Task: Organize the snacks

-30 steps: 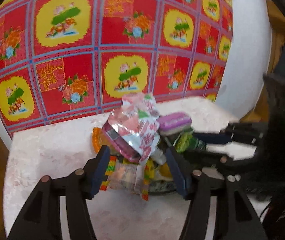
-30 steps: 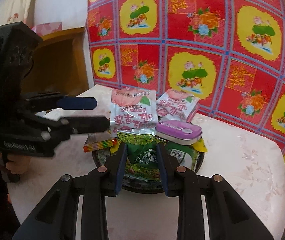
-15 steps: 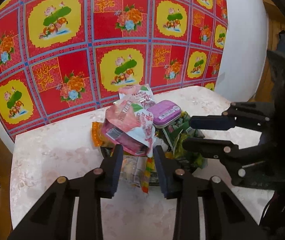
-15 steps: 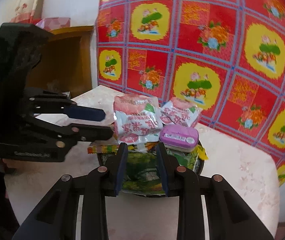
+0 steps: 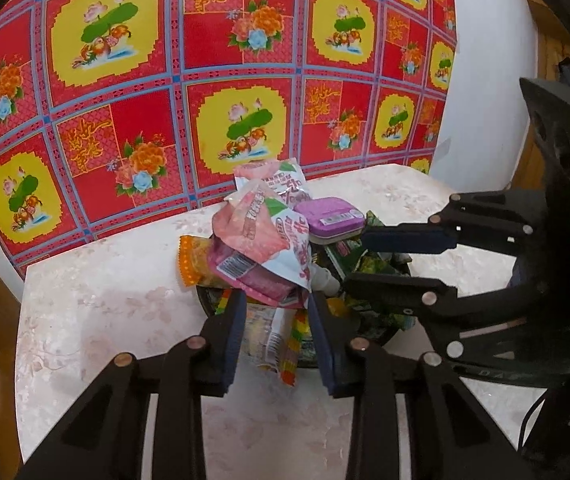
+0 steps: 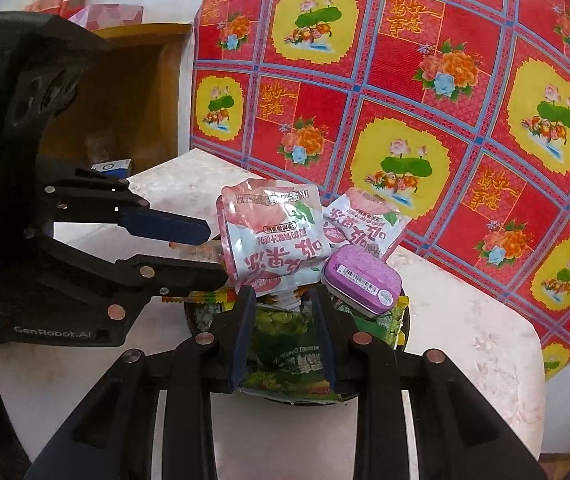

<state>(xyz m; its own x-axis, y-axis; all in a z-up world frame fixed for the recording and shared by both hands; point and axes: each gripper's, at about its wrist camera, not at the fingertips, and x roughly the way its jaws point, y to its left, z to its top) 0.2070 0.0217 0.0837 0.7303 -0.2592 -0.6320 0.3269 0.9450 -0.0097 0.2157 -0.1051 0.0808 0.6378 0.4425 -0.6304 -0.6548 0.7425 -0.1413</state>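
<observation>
A dark plate (image 5: 381, 332) on the pale marble-look table (image 5: 105, 312) is heaped with snacks: two pink-and-white pouches (image 6: 273, 240), a purple tin (image 6: 361, 280), an orange packet (image 5: 193, 256) and a green packet (image 6: 285, 340). At the plate's near rim, my left gripper (image 5: 277, 300) is shut on a clear packet with rainbow-striped edges (image 5: 273, 336). From the other side, my right gripper (image 6: 283, 300) is shut on the green packet, which fills the gap between its fingers. Each gripper shows in the other's view: the right gripper (image 5: 357, 260), the left gripper (image 6: 213, 252).
A red and yellow flowered cloth (image 5: 245, 80) hangs right behind the table. A wooden cabinet (image 6: 125, 100) stands off one end, with a small blue-and-white box (image 6: 113, 166) near it. The table's edges run close to the plate on both sides.
The left gripper's jaws have closed from wide apart onto the rainbow-edged packet. The right gripper keeps its grip on the green packet and has barely moved.
</observation>
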